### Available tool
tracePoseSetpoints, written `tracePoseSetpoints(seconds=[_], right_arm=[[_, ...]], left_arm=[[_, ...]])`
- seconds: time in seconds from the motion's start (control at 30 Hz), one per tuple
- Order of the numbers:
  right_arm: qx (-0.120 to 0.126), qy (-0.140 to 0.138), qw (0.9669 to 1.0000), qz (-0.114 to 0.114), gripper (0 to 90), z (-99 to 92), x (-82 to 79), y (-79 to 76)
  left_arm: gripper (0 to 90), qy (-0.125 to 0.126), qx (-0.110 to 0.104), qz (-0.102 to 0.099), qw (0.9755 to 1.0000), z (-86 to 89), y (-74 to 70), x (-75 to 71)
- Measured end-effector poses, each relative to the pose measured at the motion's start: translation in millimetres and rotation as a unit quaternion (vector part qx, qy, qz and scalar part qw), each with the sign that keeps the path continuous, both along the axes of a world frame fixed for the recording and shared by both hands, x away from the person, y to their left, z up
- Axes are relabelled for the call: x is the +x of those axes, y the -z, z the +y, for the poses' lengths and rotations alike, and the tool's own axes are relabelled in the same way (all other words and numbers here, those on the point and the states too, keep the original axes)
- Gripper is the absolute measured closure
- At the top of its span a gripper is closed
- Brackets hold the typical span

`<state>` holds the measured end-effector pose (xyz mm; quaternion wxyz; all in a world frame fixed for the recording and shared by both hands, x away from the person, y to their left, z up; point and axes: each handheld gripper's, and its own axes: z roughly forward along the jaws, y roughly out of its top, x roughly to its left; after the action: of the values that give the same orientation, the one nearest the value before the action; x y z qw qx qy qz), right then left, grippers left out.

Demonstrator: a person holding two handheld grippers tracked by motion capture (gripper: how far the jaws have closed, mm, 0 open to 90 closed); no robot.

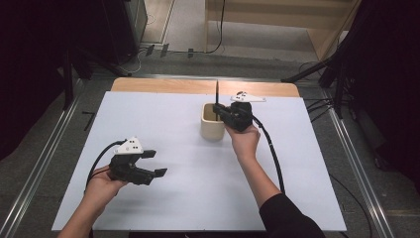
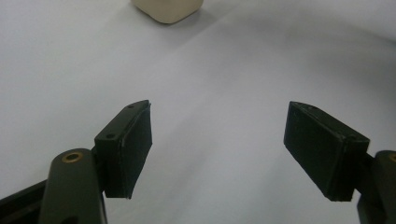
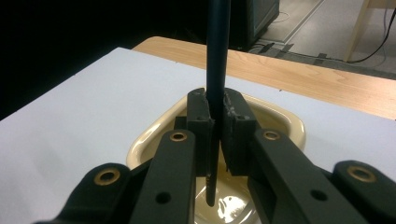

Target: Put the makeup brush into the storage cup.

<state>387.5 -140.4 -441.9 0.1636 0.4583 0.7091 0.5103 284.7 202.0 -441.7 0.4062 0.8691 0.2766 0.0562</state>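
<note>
A cream cup (image 1: 213, 126) and a black pen (image 3: 217, 56) stand over a plain white table (image 1: 198, 198).

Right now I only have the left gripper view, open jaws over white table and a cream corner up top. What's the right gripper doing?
Observer: The right gripper is shut on a thin dark stick, held upright.
Operator: Where is the stick's lower end?
Observer: Inside the cream cup, tip hanging just above its glossy bottom.
Operator: Is my left gripper near that cup?
Observer: No, in the high view the left gripper sits well apart from it, nearer the person's edge of the white table.
</note>
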Motion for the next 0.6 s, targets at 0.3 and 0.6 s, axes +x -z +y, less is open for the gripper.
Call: tracePoseSetpoints(seconds=[0.3, 0.6], right_arm=[[0.002, -0.032, 0.9985, -0.045, 44.3, 1.2, -7.7, -5.9], [-0.022, -0.039, 0.9984, -0.033, 30.1, 1.4, -10.6, -7.8]], left_arm=[[24.1, -0.001, 0.0, 0.0, 1.0, -0.1, 0.0, -0.1], [24.1, -0.001, 0.0, 0.0, 1.0, 0.9, 0.1, 0.3]])
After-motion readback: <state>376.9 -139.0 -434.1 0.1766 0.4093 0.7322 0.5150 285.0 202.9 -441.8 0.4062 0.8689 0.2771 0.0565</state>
